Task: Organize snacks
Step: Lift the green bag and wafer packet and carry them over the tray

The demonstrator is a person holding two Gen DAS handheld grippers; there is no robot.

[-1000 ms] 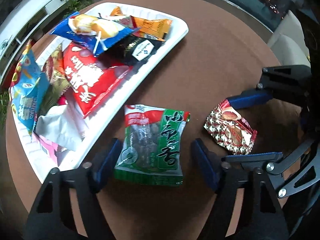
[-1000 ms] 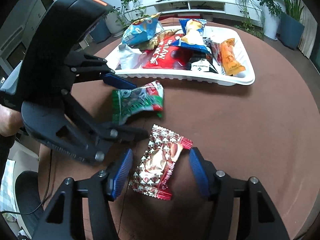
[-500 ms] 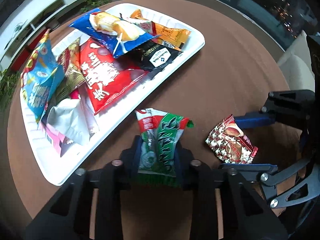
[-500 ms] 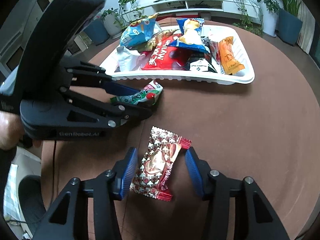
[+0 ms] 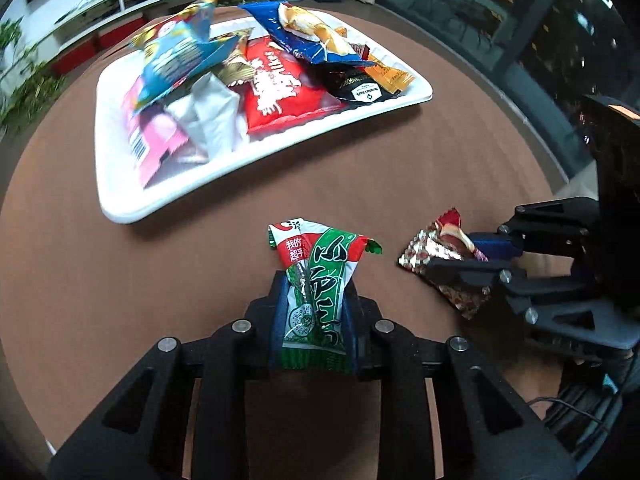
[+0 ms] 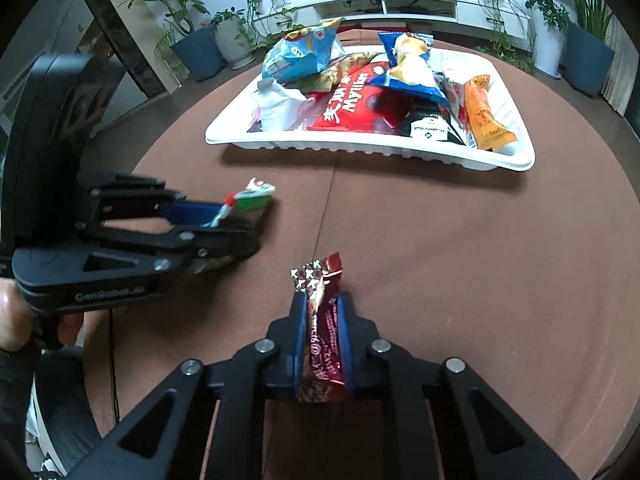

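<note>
Both snacks are picked up, and the step in hand is carrying them to the tray. The left tongs (image 5: 314, 312) are squeezed tight on the green snack bag (image 5: 320, 276), which sticks up and forward out of the tips. The right tongs (image 6: 323, 340) are squeezed tight on the dark red star-pattern snack (image 6: 322, 320), which stands on its edge between the blue pads.

Both bags seem lifted a little off the brown surface (image 6: 440, 260), near its close edge, though it is hard to tell how high from here. The two tongs are side by side, near each other but not touching.

Farther away, toward the far edge of the surface, sits the white tray (image 5: 120, 200). It is already piled with snacks, like the big red bag (image 5: 280, 92) in the middle and the orange pack (image 6: 484, 116) at one end.

Next, I think each bag must go up over the tray's rim, then be let go on a bare spot, such as the near corner
</note>
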